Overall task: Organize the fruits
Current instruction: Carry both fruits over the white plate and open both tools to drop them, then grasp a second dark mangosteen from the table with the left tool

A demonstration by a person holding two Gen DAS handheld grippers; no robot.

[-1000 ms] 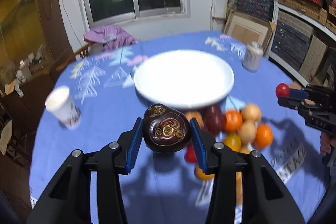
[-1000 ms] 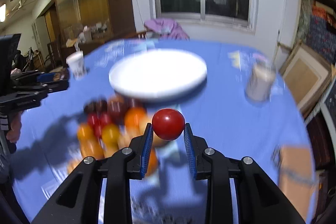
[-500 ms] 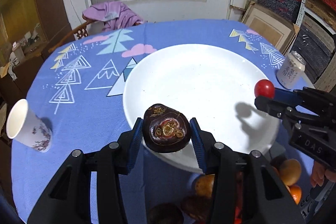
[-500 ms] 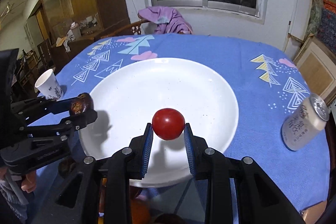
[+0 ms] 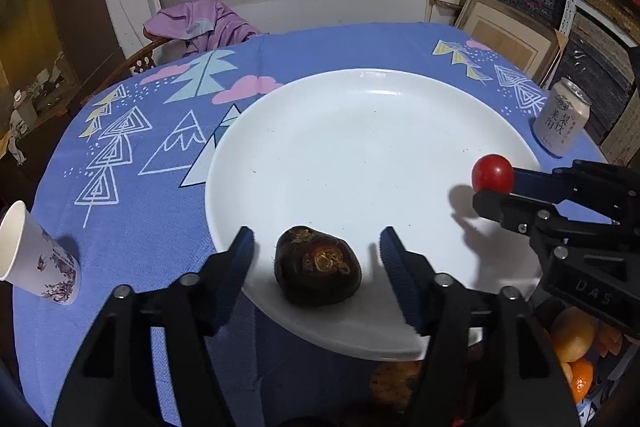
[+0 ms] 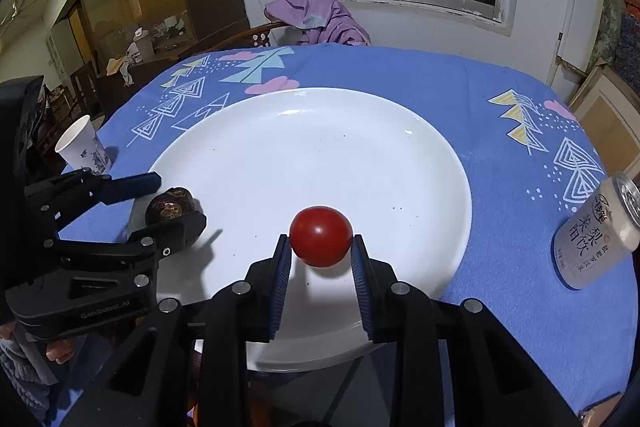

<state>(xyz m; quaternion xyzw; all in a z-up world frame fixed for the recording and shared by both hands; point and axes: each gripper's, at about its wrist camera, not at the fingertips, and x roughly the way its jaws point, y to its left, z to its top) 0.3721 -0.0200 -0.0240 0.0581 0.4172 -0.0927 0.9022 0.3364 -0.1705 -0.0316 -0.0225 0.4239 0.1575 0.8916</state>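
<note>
We open left gripper [image 5: 316,259], dark fruit [image 5: 318,266] freed on plate [image 5: 360,147]. Right gripper [image 6: 320,259] clamps tomato [image 6: 321,237]; pile [image 5: 576,343] remains.

The left gripper [image 5: 316,253] points steeply down over the near edge of the plate [image 5: 360,155], its jaws opening, the blue pads clear on both sides of the dark fruit [image 5: 318,267] lying between them. The right gripper [image 6: 320,247] tilts down likewise over the plate's near right edge, its pads pressed against a red tomato [image 6: 321,236] held just above the plate.
</note>
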